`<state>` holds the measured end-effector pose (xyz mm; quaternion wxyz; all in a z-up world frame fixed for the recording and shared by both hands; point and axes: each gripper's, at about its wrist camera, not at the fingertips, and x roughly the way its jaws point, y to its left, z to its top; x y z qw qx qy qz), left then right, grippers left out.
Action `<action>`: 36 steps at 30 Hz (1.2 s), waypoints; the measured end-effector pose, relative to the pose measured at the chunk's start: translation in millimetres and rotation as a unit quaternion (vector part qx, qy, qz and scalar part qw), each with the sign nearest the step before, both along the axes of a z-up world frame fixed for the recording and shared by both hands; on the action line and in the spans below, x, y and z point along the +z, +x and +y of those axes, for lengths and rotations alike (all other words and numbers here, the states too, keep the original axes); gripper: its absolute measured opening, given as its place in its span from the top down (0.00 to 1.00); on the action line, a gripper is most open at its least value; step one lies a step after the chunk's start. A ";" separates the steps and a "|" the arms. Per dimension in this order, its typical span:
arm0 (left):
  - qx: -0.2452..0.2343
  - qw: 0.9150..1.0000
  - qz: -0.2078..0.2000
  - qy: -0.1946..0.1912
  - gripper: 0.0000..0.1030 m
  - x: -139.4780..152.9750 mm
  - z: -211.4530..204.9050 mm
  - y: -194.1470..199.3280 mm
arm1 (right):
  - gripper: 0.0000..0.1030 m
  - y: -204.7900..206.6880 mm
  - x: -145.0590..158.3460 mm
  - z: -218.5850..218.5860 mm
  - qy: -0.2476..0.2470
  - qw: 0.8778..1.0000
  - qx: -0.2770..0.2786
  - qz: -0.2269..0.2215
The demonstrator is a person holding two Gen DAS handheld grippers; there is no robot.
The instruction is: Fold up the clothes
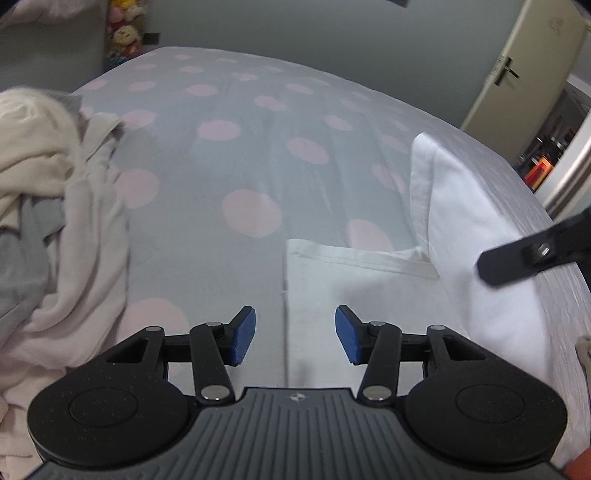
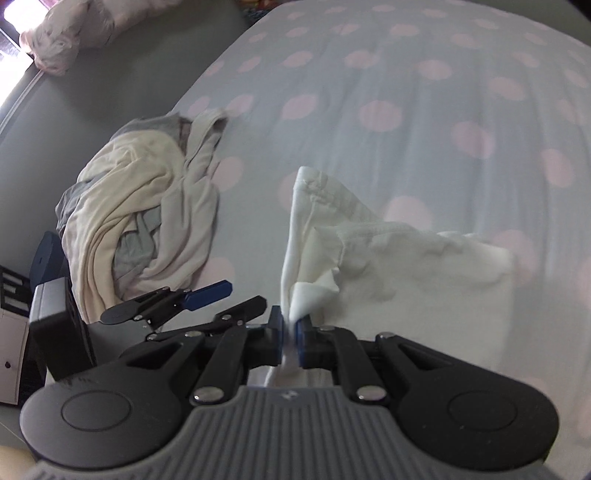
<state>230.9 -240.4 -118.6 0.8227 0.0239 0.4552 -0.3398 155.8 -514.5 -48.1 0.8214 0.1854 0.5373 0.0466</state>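
A white garment (image 1: 369, 295) lies on the polka-dot bed; its right part (image 1: 469, 206) is lifted and folded over. My left gripper (image 1: 295, 339) is open and empty, low over the garment's left edge. My right gripper (image 2: 291, 332) is shut on a bunched edge of the white garment (image 2: 406, 280) and holds it raised. The right gripper's finger (image 1: 517, 262) shows at the right in the left wrist view. The left gripper (image 2: 177, 299) shows at the left in the right wrist view.
A heap of cream and grey clothes (image 1: 48, 206) lies at the bed's left side, also in the right wrist view (image 2: 147, 206). The grey sheet with pink dots (image 1: 240, 155) spreads ahead. A door (image 1: 524, 62) and doorway stand at the right. Plush toys (image 1: 123, 33) sit behind the bed.
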 end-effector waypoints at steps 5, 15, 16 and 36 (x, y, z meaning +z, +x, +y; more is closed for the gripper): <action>0.024 1.000 0.014 0.012 0.55 -9.2 9.5 11.7 | 0.92 28.5 -46.4 26.4 0.001 1.000 0.005 0.026; 0.051 0.998 0.026 0.030 0.56 -22.9 16.8 24.0 | 0.92 51.6 -111.2 27.6 0.011 0.998 -0.028 0.056; 0.050 0.998 0.026 0.032 0.55 -23.6 15.6 24.3 | 0.92 51.6 -114.5 27.3 0.011 0.998 -0.029 0.057; 0.015 0.997 0.033 -0.066 0.56 -15.1 1.1 11.5 | 0.69 -63.5 -71.8 -32.0 -0.047 0.994 -0.047 -0.087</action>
